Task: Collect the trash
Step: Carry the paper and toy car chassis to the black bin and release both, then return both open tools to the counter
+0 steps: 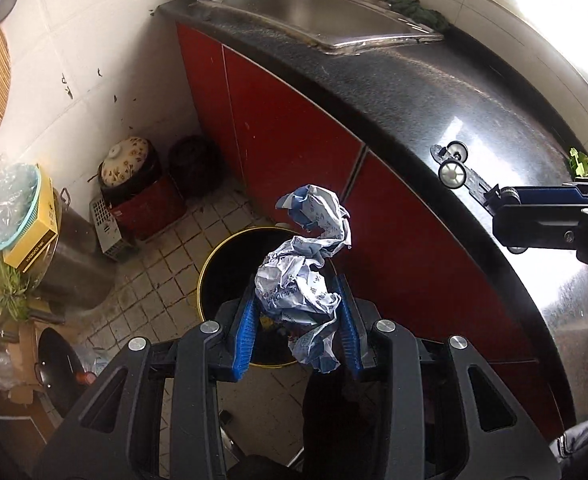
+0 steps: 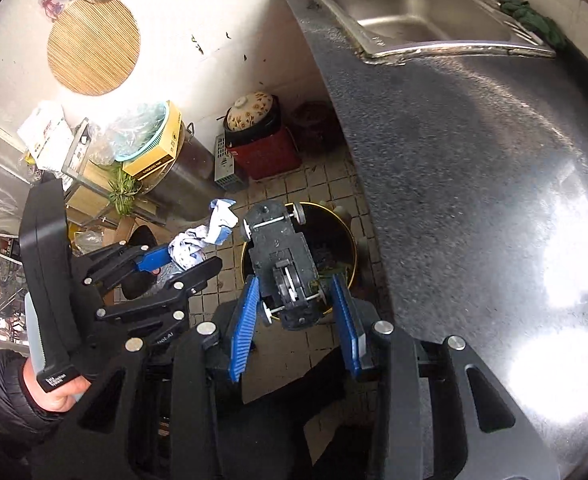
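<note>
My left gripper [image 1: 296, 284] is shut on a crumpled white paper with blue print [image 1: 306, 268], which sticks up past the blue pads. It hangs over a black trash bin with a yellow rim [image 1: 208, 268] on the tiled floor. My right gripper [image 2: 294, 280] is shut on a black toy car chassis with white wheels [image 2: 282, 256], underside up, above the same bin [image 2: 352, 248]. In the right wrist view the left gripper [image 2: 182, 260] with the paper [image 2: 214, 228] is just to the left. In the left wrist view the right gripper [image 1: 534, 208] and the car [image 1: 454, 170] are over the counter edge.
A dark speckled counter [image 1: 454, 92] with a steel sink [image 1: 314, 16] and red cabinet doors [image 1: 286, 140] runs along the right. On the floor by the wall stand a flowered-lid pot on a red box [image 1: 134, 176], a steel pot under a yellow box [image 1: 66, 240] and a wok [image 1: 58, 360]. A person's hand [image 2: 54, 394] holds the left gripper's handle.
</note>
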`<state>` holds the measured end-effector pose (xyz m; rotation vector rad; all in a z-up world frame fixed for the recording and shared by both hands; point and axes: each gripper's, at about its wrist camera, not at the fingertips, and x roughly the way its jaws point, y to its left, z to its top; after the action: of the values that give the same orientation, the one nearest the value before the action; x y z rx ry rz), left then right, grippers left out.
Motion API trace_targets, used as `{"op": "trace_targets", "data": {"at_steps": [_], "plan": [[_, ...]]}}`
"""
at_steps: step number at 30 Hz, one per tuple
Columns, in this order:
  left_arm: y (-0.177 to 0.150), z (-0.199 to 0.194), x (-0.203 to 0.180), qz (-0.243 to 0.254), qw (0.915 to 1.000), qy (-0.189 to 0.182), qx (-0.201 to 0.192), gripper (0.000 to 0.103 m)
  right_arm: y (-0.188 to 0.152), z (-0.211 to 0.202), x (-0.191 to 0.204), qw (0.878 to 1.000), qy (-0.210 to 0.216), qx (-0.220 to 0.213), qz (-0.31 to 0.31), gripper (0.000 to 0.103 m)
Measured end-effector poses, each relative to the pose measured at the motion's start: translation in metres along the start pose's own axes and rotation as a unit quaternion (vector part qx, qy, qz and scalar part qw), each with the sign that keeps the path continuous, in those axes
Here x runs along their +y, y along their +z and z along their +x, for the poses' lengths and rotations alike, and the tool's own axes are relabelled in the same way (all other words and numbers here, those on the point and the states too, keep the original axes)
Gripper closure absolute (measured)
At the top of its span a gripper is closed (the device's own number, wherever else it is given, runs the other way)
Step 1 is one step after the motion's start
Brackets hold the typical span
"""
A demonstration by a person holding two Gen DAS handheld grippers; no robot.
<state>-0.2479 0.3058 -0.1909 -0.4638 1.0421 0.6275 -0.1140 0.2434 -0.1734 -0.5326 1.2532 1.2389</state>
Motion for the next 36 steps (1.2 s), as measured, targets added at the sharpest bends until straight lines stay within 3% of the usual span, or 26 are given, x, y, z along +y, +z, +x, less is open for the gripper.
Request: {"op": "trace_targets", "data": {"at_steps": [6,8,10,12,21,26,30,33,36], "plan": [[0.003,0.028,0.033,-0.026,0.9996,-0.010,0.007,0.067,0.030,0.046,0.017,1.000,-0.005,0.031,-0.001,0.066],[0.003,0.034,0.042,-0.035,0.9991,-0.023,0.011,0.061,0.037,0.059,0.019,0.999,-0.011,0.038,0.002,0.062],[0.003,0.041,0.051,-0.042,0.9988,-0.017,0.017,0.044,0.044,0.075,0.018,0.998,-0.008,0.056,0.010,0.027],[0.002,0.043,0.059,-0.047,0.9987,-0.012,0.015,0.035,0.047,0.078,0.017,0.999,-0.012,0.050,0.017,0.026],[0.003,0.042,0.063,-0.050,0.9984,-0.004,0.024,0.025,0.040,0.057,-0.002,0.998,0.002,0.044,0.039,0.025],[0.018,0.026,0.034,-0.019,0.9997,-0.014,0.004,0.017,0.026,0.011,-0.027,0.998,-0.009,0.004,0.060,0.022],[0.042,0.007,-0.021,0.035,0.9983,-0.041,-0.022,0.014,0.003,-0.045,-0.063,0.994,-0.037,-0.047,0.096,0.020],[0.061,-0.008,-0.075,0.092,0.9918,-0.080,-0.039,0.014,-0.026,-0.095,-0.095,0.984,-0.073,-0.091,0.132,0.018],[0.073,-0.024,-0.138,0.161,0.9783,-0.119,-0.056,0.013,-0.069,-0.145,-0.128,0.969,-0.123,-0.132,0.169,0.017]]}}
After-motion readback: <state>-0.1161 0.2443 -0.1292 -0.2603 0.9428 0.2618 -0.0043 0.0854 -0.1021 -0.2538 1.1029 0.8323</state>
